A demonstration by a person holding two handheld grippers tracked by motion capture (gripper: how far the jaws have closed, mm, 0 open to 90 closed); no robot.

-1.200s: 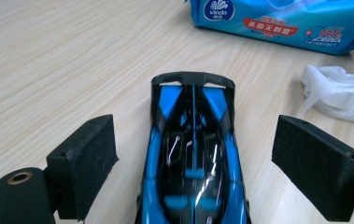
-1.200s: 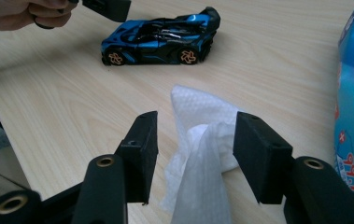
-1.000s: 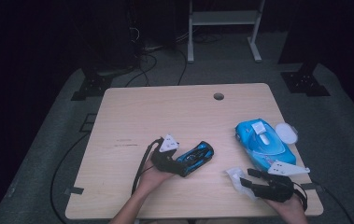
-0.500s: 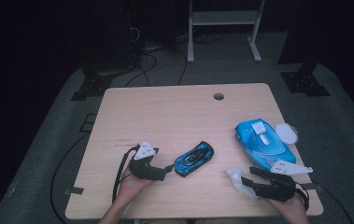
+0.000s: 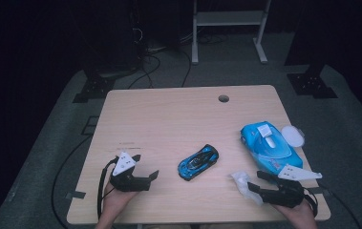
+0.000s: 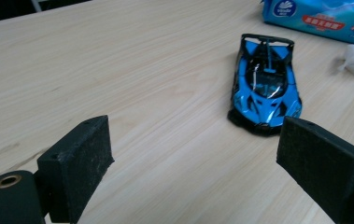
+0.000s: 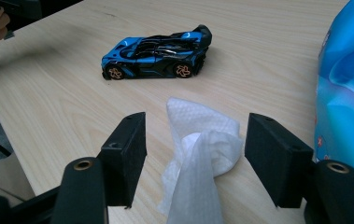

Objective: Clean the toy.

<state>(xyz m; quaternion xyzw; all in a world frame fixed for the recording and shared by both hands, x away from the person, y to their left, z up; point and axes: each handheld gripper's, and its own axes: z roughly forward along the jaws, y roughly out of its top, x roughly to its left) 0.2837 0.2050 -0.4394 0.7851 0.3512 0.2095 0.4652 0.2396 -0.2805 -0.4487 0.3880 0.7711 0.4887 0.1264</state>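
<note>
A blue and black toy car [image 5: 198, 161] sits on the wooden table [image 5: 178, 114], a little in front of its middle. My left gripper [image 5: 145, 166] is to the left of the car, apart from it. Its jaws stand open and empty [image 6: 202, 158], facing the car [image 6: 265, 88]. My right gripper [image 5: 254, 180] is at the front right. A crumpled white wipe [image 7: 198, 130] stands between its jaws [image 7: 202, 151]. They have just been opening, and the pads [image 7: 130, 149] do not press on the wipe [image 5: 242, 182].
A blue pack of wet wipes [image 5: 269, 145] lies at the right edge, just behind my right gripper, with a white round lid [image 5: 293, 136] beside it. A cable hole [image 5: 223, 98] is near the far edge. A metal stand [image 5: 226, 19] is on the floor beyond.
My left gripper has drawn back to the left, away from the toy car, which stays where it was. The right gripper has kept its place at the wipe.
</note>
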